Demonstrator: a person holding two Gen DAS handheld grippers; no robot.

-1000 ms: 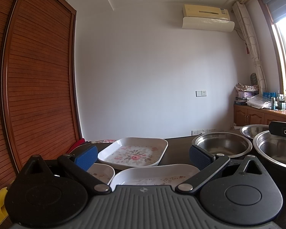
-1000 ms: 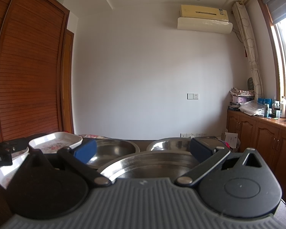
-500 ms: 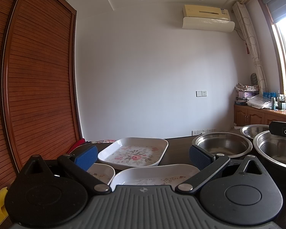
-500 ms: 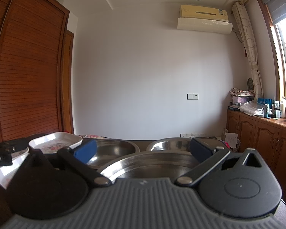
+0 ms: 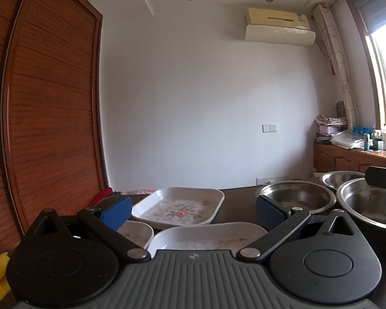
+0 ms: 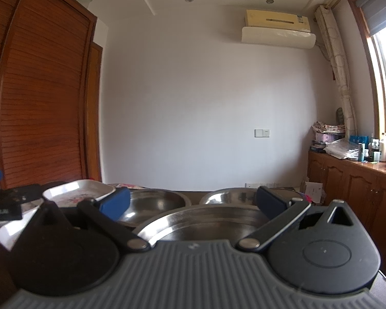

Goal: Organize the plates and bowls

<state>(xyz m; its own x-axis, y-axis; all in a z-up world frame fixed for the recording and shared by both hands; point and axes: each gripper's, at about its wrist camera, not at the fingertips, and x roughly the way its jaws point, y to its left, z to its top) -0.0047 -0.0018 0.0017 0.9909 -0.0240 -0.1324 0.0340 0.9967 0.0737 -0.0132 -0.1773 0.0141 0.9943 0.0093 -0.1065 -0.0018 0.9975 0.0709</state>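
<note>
Left wrist view: the left gripper has its blue-padded fingers spread apart, holding nothing. Just beyond it on the dark table lie three white dishes: a flowered square plate, a small dish and a wider dish. Steel bowls stand to the right.

Right wrist view: the right gripper is likewise spread apart and empty, above a large steel bowl. Two more steel bowls sit behind; the flowered plate is at left.

Three white plates; three steel bowls
</note>
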